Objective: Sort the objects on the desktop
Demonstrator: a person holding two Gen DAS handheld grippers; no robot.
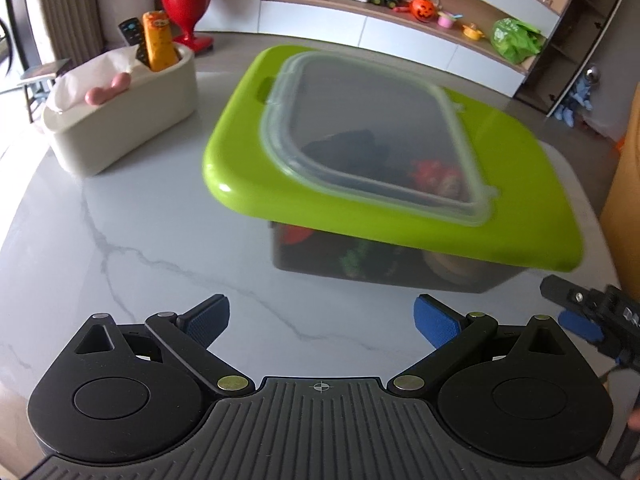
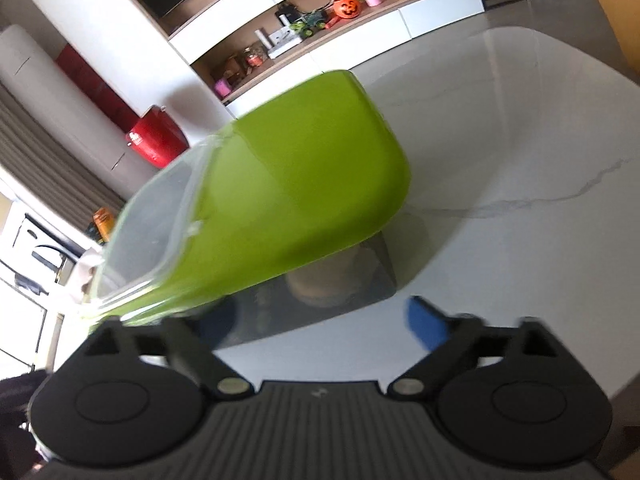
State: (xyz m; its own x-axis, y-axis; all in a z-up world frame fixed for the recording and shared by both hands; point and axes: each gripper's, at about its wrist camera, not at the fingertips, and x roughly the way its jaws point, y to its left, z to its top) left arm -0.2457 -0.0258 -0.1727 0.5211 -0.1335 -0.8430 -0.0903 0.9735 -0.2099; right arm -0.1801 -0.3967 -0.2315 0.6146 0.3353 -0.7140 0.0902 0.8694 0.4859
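lid [image 1: 360, 208] sits on the bin [image 1: 400, 268], tissue box [image 1: 120, 120] to its left on the table [image 1: 140, 240].

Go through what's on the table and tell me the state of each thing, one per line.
Green lid: on the box, sitting askew, not pressed flat.
Dark storage box: covered, toys inside.
Beige organizer: open-topped, holding remotes and tissue.
Left tongs: open, empty.
Right tongs: open, empty.

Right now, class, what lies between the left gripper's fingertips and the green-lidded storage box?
Nothing: in the left wrist view, only bare marble table lies between the open left gripper and the storage box under its green lid.
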